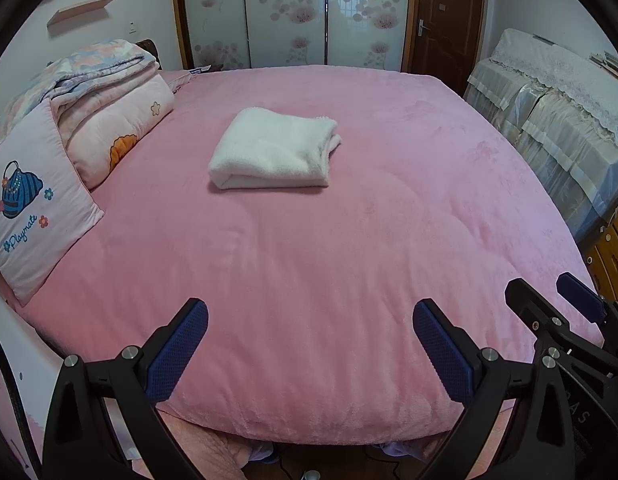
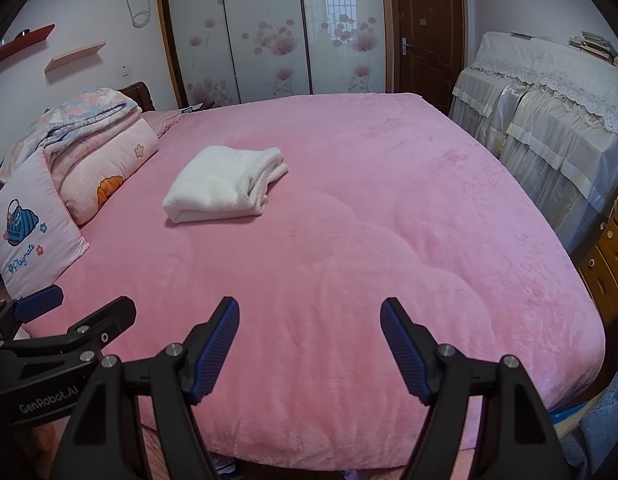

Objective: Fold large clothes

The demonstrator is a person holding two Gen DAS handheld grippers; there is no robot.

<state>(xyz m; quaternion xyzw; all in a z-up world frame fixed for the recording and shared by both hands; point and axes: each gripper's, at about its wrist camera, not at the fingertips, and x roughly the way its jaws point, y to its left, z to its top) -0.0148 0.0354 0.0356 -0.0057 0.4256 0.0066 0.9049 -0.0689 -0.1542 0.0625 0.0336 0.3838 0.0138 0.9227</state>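
Here, a wide bed (image 1: 349,260) covered in a plush pink blanket fills almost the whole of both wrist views, running from the bottom edge up to sliding wardrobe doors (image 1: 285,12) printed with pale flowers along the top. At the left of the frame a stack of folded floral quilts (image 1: 105,92) rests at the head of the bed, with a pink pillow (image 1: 37,216) bearing a blue bag motif leaning just below it. Down the right side stands furniture draped in cream lace covers (image 1: 557,120). The task's thing, a white fleecy garment (image 1: 271,150), lies alone on the blanket slightly above and left of centre, well apart from both tools; it is already doubled into a thick, neat rectangle with its rounded fold facing the viewer and its loose layered edges at the right end. It looks soft, light and floppy, so it would probably sag if lifted by one point; the stacked edges at the right end, or two corners taken together, seem the best hold. The left gripper (image 1: 311,346) sits at the bottom of its view, fingers spread wide with nothing between them. The right gripper (image 2: 309,344) does likewise in its own view, fingers apart and empty, over the near edge of the bed.
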